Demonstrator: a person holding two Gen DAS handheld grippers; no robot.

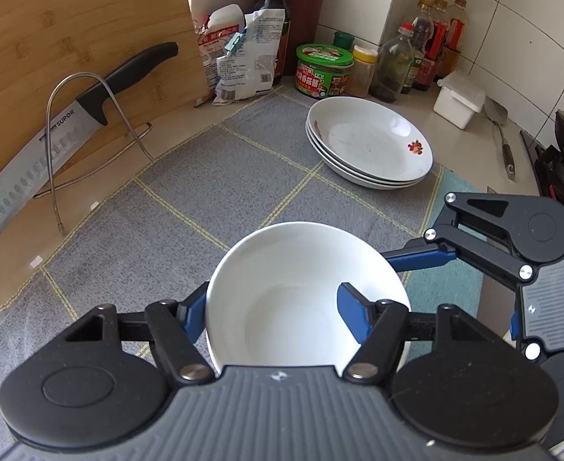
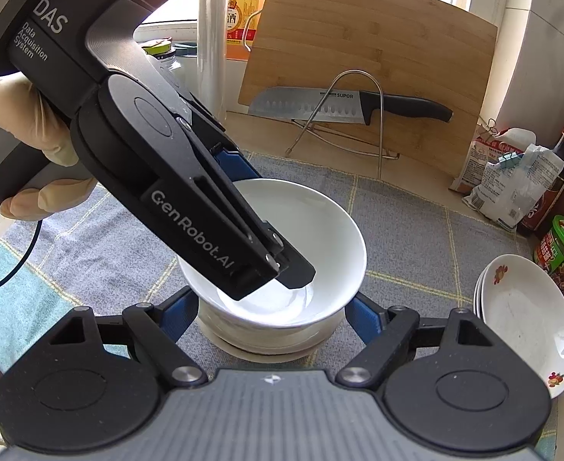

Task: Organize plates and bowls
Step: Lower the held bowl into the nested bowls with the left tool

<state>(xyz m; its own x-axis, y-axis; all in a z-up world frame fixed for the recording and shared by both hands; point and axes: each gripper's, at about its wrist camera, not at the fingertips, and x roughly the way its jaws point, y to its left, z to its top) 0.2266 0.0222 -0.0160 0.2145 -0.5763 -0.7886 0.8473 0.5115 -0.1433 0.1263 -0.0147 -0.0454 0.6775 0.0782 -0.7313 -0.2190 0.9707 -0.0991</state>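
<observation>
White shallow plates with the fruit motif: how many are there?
3 white shallow plates, nested in one stack on the grey checked cloth, before the green-lidded jar; another underneath could be hidden.

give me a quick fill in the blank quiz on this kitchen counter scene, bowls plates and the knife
1. The left gripper grips the rim of the top white ceramic bowl, one finger ____ the bowl.
2. The shallow white plates with a red fruit print form a stack of ____.
3. The black-handled steel knife rests on a ____ rack.
4. Bowls and plates sit on a grey checked ____.

Missing words: inside; three; wire; cloth
</observation>
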